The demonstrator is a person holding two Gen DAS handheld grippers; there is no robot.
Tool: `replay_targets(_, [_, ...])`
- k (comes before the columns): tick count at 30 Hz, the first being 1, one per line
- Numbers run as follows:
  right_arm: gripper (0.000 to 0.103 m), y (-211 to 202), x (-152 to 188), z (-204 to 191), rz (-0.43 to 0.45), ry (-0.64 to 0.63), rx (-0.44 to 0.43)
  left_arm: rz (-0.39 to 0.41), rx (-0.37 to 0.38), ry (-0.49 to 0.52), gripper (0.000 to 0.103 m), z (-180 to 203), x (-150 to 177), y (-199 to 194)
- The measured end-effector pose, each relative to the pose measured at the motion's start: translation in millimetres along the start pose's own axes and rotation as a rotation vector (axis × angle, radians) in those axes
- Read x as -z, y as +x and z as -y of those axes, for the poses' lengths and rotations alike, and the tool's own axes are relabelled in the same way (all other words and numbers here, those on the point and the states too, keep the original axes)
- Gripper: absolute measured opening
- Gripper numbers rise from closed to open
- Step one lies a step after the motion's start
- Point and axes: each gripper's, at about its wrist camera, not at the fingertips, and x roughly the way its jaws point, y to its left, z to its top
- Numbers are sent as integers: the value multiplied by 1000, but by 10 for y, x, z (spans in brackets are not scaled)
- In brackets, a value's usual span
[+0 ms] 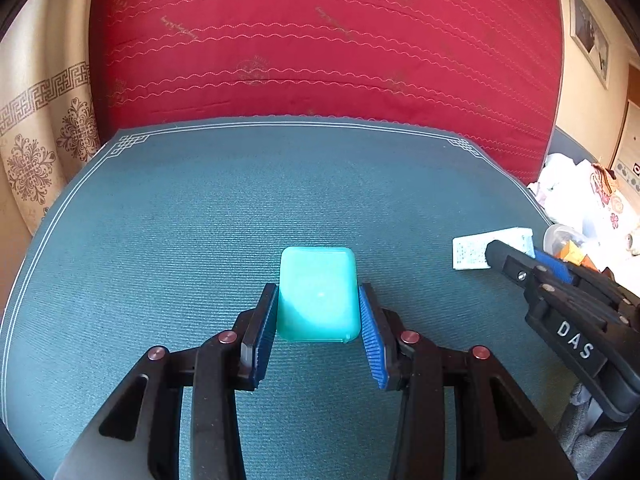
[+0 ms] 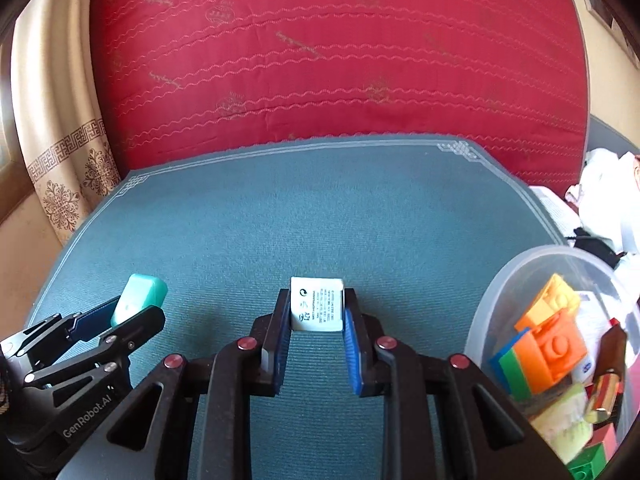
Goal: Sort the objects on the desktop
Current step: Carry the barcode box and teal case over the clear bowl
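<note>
Where the blue pads meet their loads: each gripper is clamped on one small thing above the mat.
Left gripper (image 1: 318, 322): its two fingers (image 1: 262, 332) press the long sides of a green box (image 1: 318, 294) at lower centre of the left wrist view; the box sticks out forward past the fingertips.
Same grip, side on: at lower left of the right wrist view the left gripper (image 2: 128, 314) shows the green box (image 2: 140, 294) tilted up and out beyond its tips.
Right gripper (image 2: 318, 320): its fingers (image 2: 354, 344) squeeze a white packet (image 2: 318, 304) printed with small dark text, at lower centre of the right wrist view.
Same grip, side on: at the right edge of the left wrist view the right gripper (image 1: 520, 258) holds the white packet (image 1: 476, 252), which reaches left past the black fingertip.
Mat (image 1: 200, 220): blue-green, with a pale line border, under both grippers; whether either held thing touches it cannot be told.
Tub (image 2: 516, 276): clear plastic, lower right of the right wrist view, just beside the right gripper, holding orange (image 2: 552, 344) and green (image 2: 592, 460) toy bricks among other bits.
Cushion (image 2: 320, 60): red, stitched in wavy lines, along the mat's far edge at the top.
Curtain (image 1: 36, 136): cream, patterned, at upper left.
</note>
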Motion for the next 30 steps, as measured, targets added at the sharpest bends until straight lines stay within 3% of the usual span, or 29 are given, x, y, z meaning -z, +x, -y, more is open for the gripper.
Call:
replay_targets(5, [27, -222, -49, -6, 51, -15, 27, 8, 8, -2, 43, -5, -12, -39])
replay_targets(12, [27, -409, -20, 144, 54, -6, 73, 21, 31, 24, 43, 121, -6, -117])
replay_targets(30, [27, -911, 45, 682, 104, 33, 150, 44, 140, 130, 43, 758, -54, -484])
